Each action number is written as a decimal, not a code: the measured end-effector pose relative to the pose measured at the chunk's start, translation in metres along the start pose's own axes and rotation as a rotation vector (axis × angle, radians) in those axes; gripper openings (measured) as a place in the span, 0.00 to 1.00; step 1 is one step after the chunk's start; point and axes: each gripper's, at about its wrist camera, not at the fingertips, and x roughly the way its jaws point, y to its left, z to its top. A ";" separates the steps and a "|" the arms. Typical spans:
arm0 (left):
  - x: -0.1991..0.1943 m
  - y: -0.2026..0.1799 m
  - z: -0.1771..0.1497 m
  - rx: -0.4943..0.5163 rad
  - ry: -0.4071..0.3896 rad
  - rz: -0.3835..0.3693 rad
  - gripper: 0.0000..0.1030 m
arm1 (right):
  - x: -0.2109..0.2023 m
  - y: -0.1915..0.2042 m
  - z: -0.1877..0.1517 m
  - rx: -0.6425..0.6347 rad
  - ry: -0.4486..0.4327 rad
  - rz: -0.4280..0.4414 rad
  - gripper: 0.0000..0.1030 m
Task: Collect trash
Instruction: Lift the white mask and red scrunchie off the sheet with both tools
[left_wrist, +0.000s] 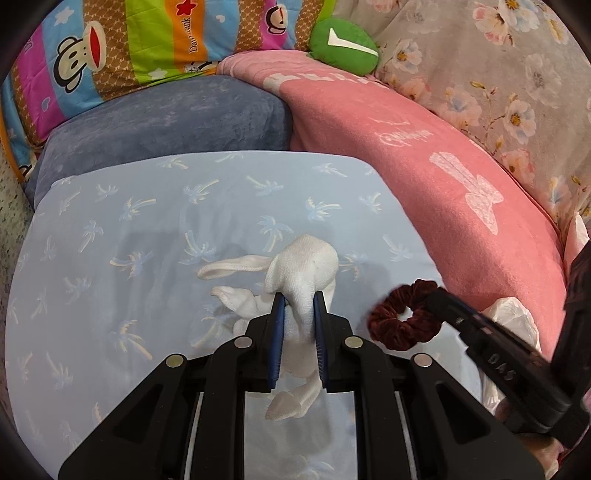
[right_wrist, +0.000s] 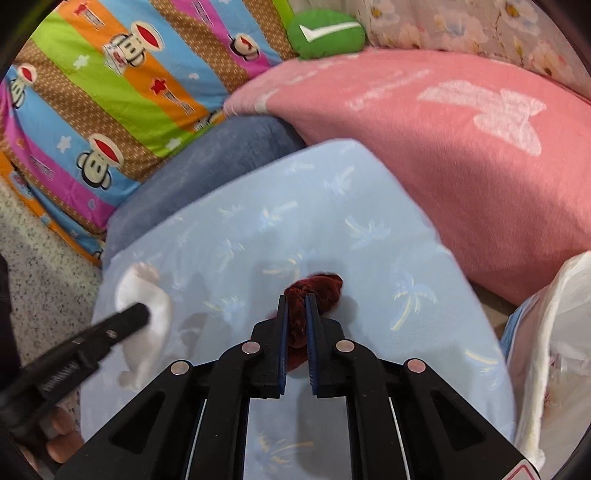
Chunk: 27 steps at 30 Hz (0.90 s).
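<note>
A white sock (left_wrist: 303, 273) hangs bunched between the blue pads of my left gripper (left_wrist: 300, 301), which is shut on it above a light blue pillow (left_wrist: 147, 258) printed with palm trees. The same sock (right_wrist: 147, 306) shows blurred at the left of the right wrist view, with the left gripper (right_wrist: 142, 314) on it. My right gripper (right_wrist: 296, 301) is shut on a dark red velvet scrunchie (right_wrist: 317, 288), lifted a little over the pillow (right_wrist: 406, 332). From the left wrist view the scrunchie (left_wrist: 402, 317) sits at the right gripper (left_wrist: 430, 299) tips.
A pink blanket (left_wrist: 424, 177) lies to the right, a blue-grey cushion (left_wrist: 166, 122) behind the pillow. A striped monkey-print quilt (left_wrist: 110, 48), a green check-mark cushion (left_wrist: 343, 44) and floral bedding (left_wrist: 498, 74) lie farther back. A white plastic bag (right_wrist: 554, 350) sits at the right. Speckled floor (right_wrist: 44, 266) lies left.
</note>
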 end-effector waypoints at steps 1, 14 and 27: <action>-0.004 -0.004 0.000 0.007 -0.006 -0.004 0.15 | -0.009 0.002 0.003 -0.004 -0.017 0.005 0.08; -0.048 -0.070 0.000 0.123 -0.093 -0.083 0.15 | -0.135 -0.010 0.025 -0.008 -0.237 0.027 0.08; -0.068 -0.163 -0.010 0.292 -0.117 -0.215 0.15 | -0.222 -0.074 0.015 0.062 -0.357 -0.050 0.08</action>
